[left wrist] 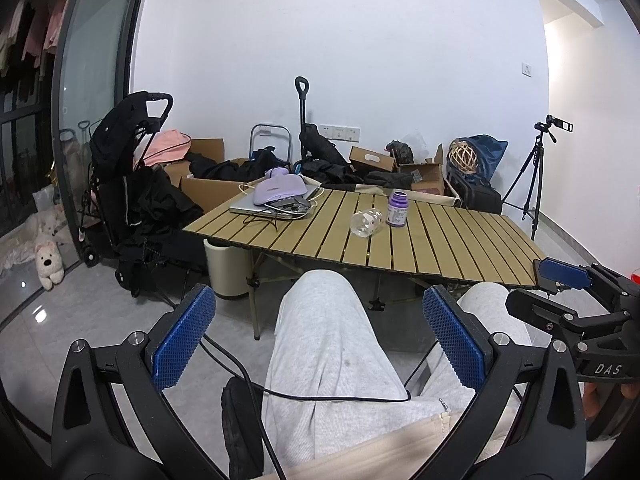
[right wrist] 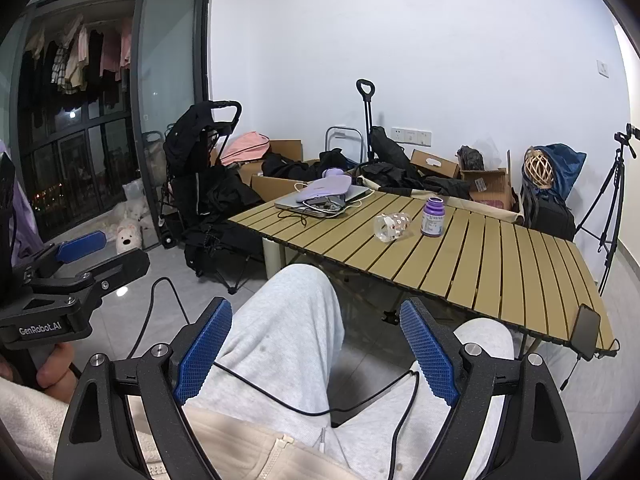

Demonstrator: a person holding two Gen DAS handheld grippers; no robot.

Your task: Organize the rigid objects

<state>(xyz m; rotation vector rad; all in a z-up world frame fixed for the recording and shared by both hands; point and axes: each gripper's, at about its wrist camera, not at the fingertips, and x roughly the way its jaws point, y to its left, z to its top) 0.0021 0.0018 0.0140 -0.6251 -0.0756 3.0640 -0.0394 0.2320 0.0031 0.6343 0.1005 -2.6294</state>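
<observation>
I noted a clear plastic bottle lying on its side on the slatted table, just beside an upright purple jar with a purple cap.

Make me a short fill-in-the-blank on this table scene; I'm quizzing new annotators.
1. The clear bottle on the slatted table lies on its ____.
2. The jar standing beside it has a ____ lid.
3. Both the left claw and the right claw are ____.
4. The laptop sits under a ____ case.

Missing words: side; purple; open; lilac
</observation>
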